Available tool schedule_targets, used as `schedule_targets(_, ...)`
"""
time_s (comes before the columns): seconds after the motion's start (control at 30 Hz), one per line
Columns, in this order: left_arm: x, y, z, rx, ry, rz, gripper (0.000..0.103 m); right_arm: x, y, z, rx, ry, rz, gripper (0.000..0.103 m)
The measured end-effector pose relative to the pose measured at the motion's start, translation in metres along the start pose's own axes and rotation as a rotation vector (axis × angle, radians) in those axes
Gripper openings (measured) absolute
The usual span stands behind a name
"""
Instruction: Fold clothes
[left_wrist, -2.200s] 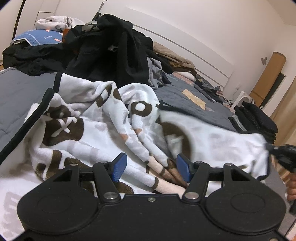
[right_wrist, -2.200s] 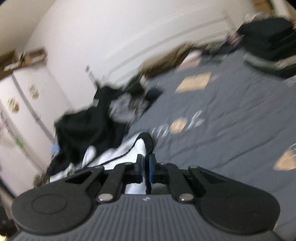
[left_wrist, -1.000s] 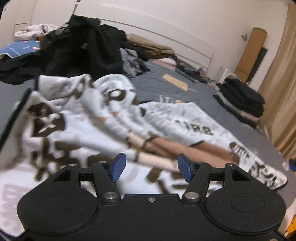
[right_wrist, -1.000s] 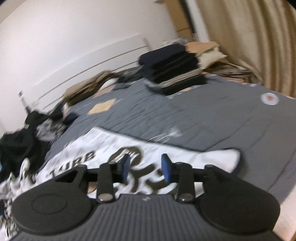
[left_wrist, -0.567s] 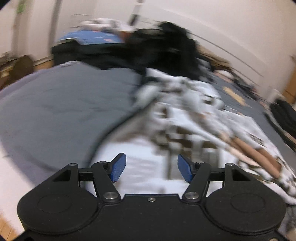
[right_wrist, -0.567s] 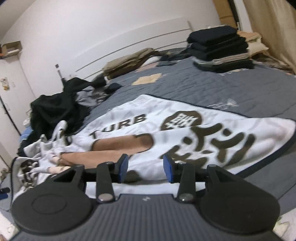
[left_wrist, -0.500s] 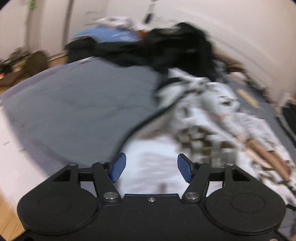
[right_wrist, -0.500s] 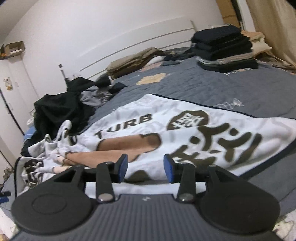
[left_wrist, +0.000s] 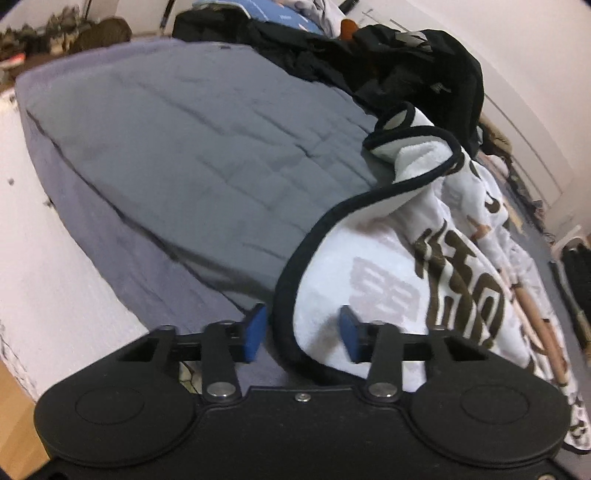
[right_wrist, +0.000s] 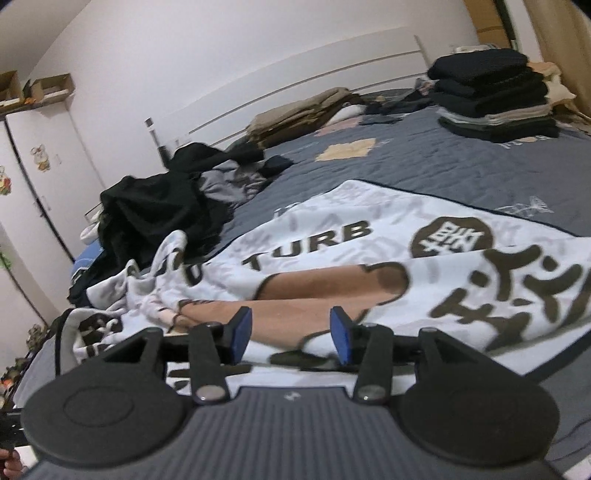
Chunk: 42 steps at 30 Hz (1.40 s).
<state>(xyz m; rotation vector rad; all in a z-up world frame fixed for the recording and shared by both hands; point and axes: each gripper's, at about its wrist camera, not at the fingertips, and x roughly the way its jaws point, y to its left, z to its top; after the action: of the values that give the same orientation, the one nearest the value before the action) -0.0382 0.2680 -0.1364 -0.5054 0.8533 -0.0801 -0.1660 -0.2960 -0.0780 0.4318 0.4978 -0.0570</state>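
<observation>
A white towel-like cloth (left_wrist: 388, 258) with brown print and a dark trim lies on the grey bedspread (left_wrist: 184, 147). My left gripper (left_wrist: 301, 334) is open, its blue pads on either side of the cloth's trimmed near corner. In the right wrist view the same cloth (right_wrist: 369, 251) lies spread flat on its right part and bunched on its left, showing "TURB". My right gripper (right_wrist: 291, 334) is open over the cloth's near edge and holds nothing.
A heap of black clothes (left_wrist: 388, 66) lies behind the cloth, also in the right wrist view (right_wrist: 159, 206). A stack of folded dark clothes (right_wrist: 495, 96) sits at the far right of the bed. Beige folded items (right_wrist: 303, 110) lie by the headboard. The bed's left edge (left_wrist: 74, 236) drops to the floor.
My left gripper swung left and came down to the cloth's trimmed corner at the bed edge. My right gripper let go of the cloth earlier, opened, and now hovers over the spread part.
</observation>
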Motion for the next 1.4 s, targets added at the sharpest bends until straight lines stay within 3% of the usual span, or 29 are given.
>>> schedule_targets(0.3, 0.005, 0.010, -0.004, -0.060, 0.013, -0.050, 0.034, 0.014, 0.055, -0.018, -0.050, 0.088, 0.171, 0.046)
schedule_targets(0.57, -0.013, 0.004, 0.000, -0.043, -0.067, -0.066, 0.025, 0.016, 0.112, -0.048, -0.146, 0.172, 0.320, 0.047)
schedule_targets(0.77, -0.001, 0.001, -0.003, -0.047, -0.029, -0.049, 0.028, 0.008, 0.139, -0.075, -0.214, 0.240, 0.407, 0.047)
schedule_targets(0.93, 0.003, -0.004, -0.006, -0.031, -0.044, -0.049, 0.028, 0.002, 0.147, -0.082, -0.237, 0.264, 0.435, 0.047)
schedule_targets(1.0, 0.003, -0.008, -0.006, -0.005, -0.039, -0.068, 0.013, 0.001, 0.148, -0.081, -0.239, 0.262, 0.437, 0.047)
schedule_targets(1.1, -0.006, -0.009, 0.002, -0.005, -0.039, -0.053, 0.007, -0.002, 0.146, -0.077, -0.224, 0.254, 0.437, 0.047)
schedule_targets(1.23, -0.037, -0.005, 0.019, 0.007, -0.095, -0.073, 0.005, -0.003, 0.143, -0.069, -0.201, 0.238, 0.438, 0.047)
schedule_targets(1.4, -0.086, -0.007, 0.024, 0.112, -0.112, -0.058, 0.005, -0.009, 0.140, -0.059, -0.167, 0.221, 0.450, 0.047)
